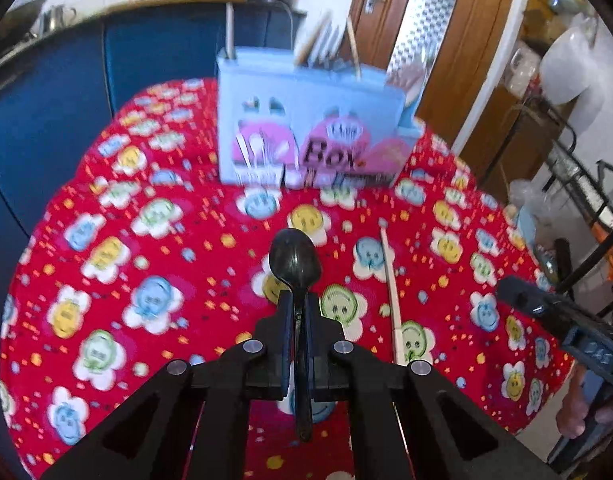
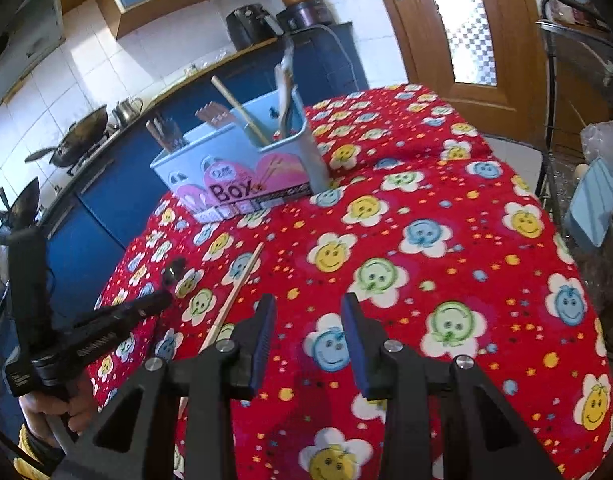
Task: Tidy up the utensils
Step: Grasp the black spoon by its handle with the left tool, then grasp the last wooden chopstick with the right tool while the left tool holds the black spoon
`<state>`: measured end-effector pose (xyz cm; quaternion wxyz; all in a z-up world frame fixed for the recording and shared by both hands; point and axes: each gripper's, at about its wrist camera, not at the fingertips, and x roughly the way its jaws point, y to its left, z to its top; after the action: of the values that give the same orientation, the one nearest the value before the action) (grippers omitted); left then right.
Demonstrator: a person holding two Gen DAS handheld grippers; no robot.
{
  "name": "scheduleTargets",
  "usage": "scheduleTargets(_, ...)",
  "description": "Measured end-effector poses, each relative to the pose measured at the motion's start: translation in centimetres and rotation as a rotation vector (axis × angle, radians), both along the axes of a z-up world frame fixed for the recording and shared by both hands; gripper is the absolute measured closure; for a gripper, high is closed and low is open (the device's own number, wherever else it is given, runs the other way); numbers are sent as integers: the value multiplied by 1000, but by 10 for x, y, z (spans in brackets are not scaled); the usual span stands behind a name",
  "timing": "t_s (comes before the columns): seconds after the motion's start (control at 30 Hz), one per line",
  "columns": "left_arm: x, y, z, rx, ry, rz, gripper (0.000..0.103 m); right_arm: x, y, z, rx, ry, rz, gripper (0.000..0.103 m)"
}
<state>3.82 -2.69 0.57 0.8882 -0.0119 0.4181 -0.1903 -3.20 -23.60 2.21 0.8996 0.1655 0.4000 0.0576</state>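
Note:
My left gripper (image 1: pixel 299 300) is shut on a black plastic spoon (image 1: pixel 295 262), bowl forward, held above the red flowered tablecloth (image 1: pixel 146 240). The light blue utensil box (image 1: pixel 306 120) stands at the table's far side with chopsticks and utensils sticking up in it; it also shows in the right wrist view (image 2: pixel 242 168). A wooden chopstick (image 1: pixel 391 292) lies on the cloth just right of the spoon, and shows in the right wrist view (image 2: pixel 236 294). My right gripper (image 2: pixel 309 308) is open and empty above the cloth. The left gripper (image 2: pixel 146 306) with the spoon (image 2: pixel 174 270) appears at left there.
Blue kitchen cabinets (image 2: pixel 106 200) with woks on a stove (image 2: pixel 82 136) lie behind the table. A wooden door (image 2: pixel 466 32) is at the back right. A metal rack (image 2: pixel 562 120) with bags stands right of the table.

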Motion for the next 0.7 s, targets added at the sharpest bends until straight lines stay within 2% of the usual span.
scheduleTargets(0.13, -9, 15, 16, -32, -82, 9, 98, 11, 17, 1, -2, 35, 53, 66)
scheduleTargets(0.27, -14, 27, 25, -58, -129, 25, 98, 22, 32, 2, -15, 62, 97, 66)
scheduleTargets(0.43, -16, 44, 34, -94, -182, 51, 98, 40, 64, 1, -80, 128, 168, 66)
scheduleTargets(0.7, -15, 63, 40, -118, -215, 81, 98, 59, 82, -8, -141, 202, 184, 66)
